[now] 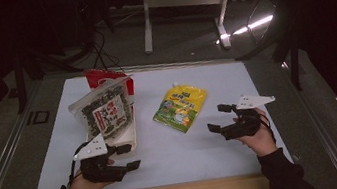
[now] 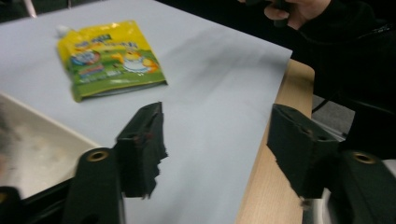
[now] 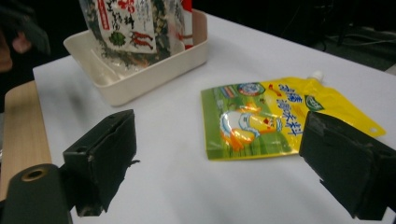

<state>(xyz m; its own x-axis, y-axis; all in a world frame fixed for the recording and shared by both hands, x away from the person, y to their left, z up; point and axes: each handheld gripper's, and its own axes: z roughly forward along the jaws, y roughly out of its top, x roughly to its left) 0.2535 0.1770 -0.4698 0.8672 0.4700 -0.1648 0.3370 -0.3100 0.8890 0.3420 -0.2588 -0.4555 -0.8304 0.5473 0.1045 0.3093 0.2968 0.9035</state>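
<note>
Yellow-and-green spouted pouch [image 1: 180,107] lies flat on the white table sheet [image 1: 215,80], right of centre and toward the far half, its small white spout pointing to the far side. Left of it stands a cream tray [image 1: 131,133] holding an upright clear bag of dark seaweed snack [image 1: 103,113], with a red packet [image 1: 98,77] behind that bag.

High view: the left gripper [image 1: 128,157] is held in the person's left hand at the near left, just beside the tray's near end, jaws spread with nothing between them. The right gripper [image 1: 219,117] sits in the right hand at the near right, jaws likewise spread and empty, tips turned toward the pouch and a little short of it.

Left gripper view: the pouch [image 2: 109,58] appears beyond the two black jaws, across bare sheet; a corner of the tray [image 2: 37,149] enters at the left, and the light wooden table edge [image 2: 275,186] runs under the right jaw. A dark sleeve and part of the other hand [image 2: 299,9] occupy the upper right. This picture is slightly blurred.

Right gripper view: the pouch's printed face [image 3: 275,116], with a cartoon figure and coloured lettering, is legible here. Its right part is partly covered by the right-hand jaw; whether that jaw touches it cannot be told. The tray [image 3: 140,77] and seaweed bag [image 3: 130,25] stand farther off, at the upper left.
</note>
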